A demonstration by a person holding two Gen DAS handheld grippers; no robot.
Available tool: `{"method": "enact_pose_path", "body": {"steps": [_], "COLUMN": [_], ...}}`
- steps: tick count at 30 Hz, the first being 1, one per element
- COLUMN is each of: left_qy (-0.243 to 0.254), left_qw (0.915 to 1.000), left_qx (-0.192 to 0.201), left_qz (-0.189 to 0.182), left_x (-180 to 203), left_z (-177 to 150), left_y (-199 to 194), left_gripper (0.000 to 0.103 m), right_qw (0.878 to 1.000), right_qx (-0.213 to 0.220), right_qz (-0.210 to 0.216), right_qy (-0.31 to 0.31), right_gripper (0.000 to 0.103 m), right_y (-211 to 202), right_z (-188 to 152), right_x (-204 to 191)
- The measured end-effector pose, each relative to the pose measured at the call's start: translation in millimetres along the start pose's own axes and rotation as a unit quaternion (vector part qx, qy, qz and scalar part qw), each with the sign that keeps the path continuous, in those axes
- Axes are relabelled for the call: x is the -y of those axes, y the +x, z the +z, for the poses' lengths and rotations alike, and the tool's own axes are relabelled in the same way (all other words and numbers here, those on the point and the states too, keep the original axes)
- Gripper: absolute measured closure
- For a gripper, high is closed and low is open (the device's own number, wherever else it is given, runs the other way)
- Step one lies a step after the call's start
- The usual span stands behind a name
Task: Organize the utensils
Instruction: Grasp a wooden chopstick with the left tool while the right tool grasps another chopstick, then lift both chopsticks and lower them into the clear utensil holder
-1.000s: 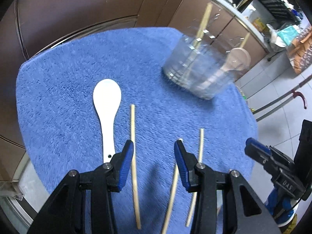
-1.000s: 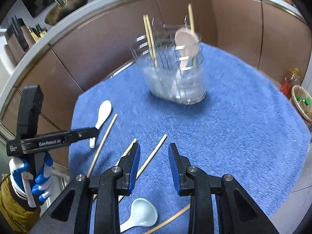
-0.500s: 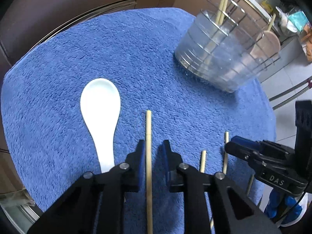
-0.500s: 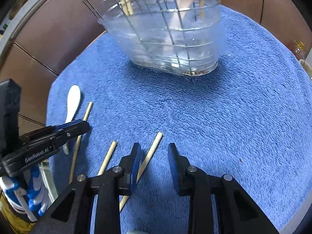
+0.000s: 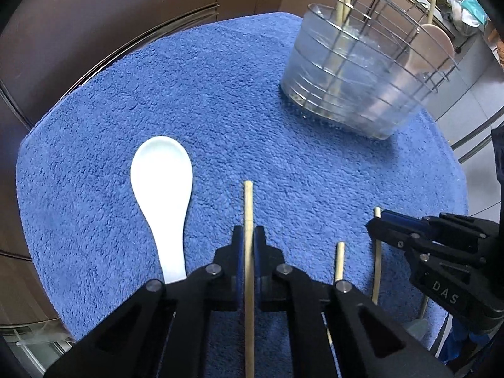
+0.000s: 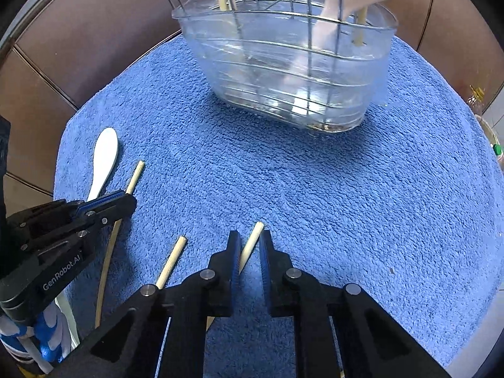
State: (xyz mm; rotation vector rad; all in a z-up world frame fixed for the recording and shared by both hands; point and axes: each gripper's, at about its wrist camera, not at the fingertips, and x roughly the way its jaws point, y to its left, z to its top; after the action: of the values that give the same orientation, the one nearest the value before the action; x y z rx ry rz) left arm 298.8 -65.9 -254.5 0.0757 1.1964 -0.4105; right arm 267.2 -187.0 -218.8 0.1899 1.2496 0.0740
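Chopsticks, loose, three of them lying on a blue towel (image 5: 220, 100) that covers the bench. Leftmost chopstick (image 5: 248, 201) lies lengthwise and is pinched in the left hand-held gripper (image 5: 248, 231), blue pads pressed against both its sides, its tip jutting out past the fingertips toward the far side of the towel. Angled chopstick (image 6: 252, 245) lies aslant between the fingers of the right hand-held gripper (image 6: 249, 236); those jaws have just been closing, yet a strip of towel shows between the stick and the right-hand pad, so it is bracketed but not clamped. Middle chopstick (image 6: 173, 260) lies just beside it, between the two grippers, untouched. White spoon (image 5: 163, 195) rests flat on the towel just left of the leftmost chopstick, bowl pointing away, handle end running under the left gripper's frame. Utensil holder (image 5: 352, 88), a wire basket with a clear plastic tub set in it, stands upright at the far right part of the towel, well apart from the loose sticks; more chopsticks and a pale spatula (image 5: 431, 44) stand in it. A blue-and-white gloved hand (image 6: 37, 330) holds the left gripper's handle. Brown cabinet fronts (image 5: 94, 15) run behind the towel's far edge.
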Motion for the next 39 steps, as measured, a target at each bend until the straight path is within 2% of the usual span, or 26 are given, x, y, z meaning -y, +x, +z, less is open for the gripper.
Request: {"method": "enact_pose_path", "body": {"steps": [3, 7, 11, 21, 30, 39], "left_qy": [-0.011, -0.017, -0.022, -0.031, -0.036, -0.038], "left_qw": [0.9999, 0.9996, 0.9983, 0.9938, 0.9866, 0.9778], "left_qx": [0.003, 0.012, 0.044, 0.100, 0.151, 0.201], "left_qz": [-0.007, -0.017, -0.031, -0.036, -0.051, -0.044], "left_x": [-2.9, -5.1, -5.1, -15.4, -27.7, -22.9], "left_z": [-4.8, -8.9, -15.1, -27.4, -35.2, -53.1], "left_y": [-2.9, -10.8, -29.7, -70.5, -102.3, -142.8], "left_gripper": [0.098, 0.098, 0.098, 0.098, 0.098, 0.098], "right_qw": [1.000, 0.998, 0.996, 0.986, 0.978, 0.969], "right_qx": [0.004, 0.012, 0.027, 0.095, 0.156, 0.201], "right_qz": [0.011, 0.054, 0.078, 0.132, 0.136, 0.140], "right_qy": [0.013, 0.035, 0.037, 0.027, -0.020, -0.037], "right_gripper": [0.092, 0.094, 0.095, 0.096, 0.097, 0.097], "right_y": [1.3, -4.1, -12.8, -61.3, -108.9, -133.4], "right_z": [0.9, -2.3, -6.6, -23.7, -44.5, -62.2], "right_x": [2.1, 9.4, 9.3, 12.8, -3.4, -12.4]}}
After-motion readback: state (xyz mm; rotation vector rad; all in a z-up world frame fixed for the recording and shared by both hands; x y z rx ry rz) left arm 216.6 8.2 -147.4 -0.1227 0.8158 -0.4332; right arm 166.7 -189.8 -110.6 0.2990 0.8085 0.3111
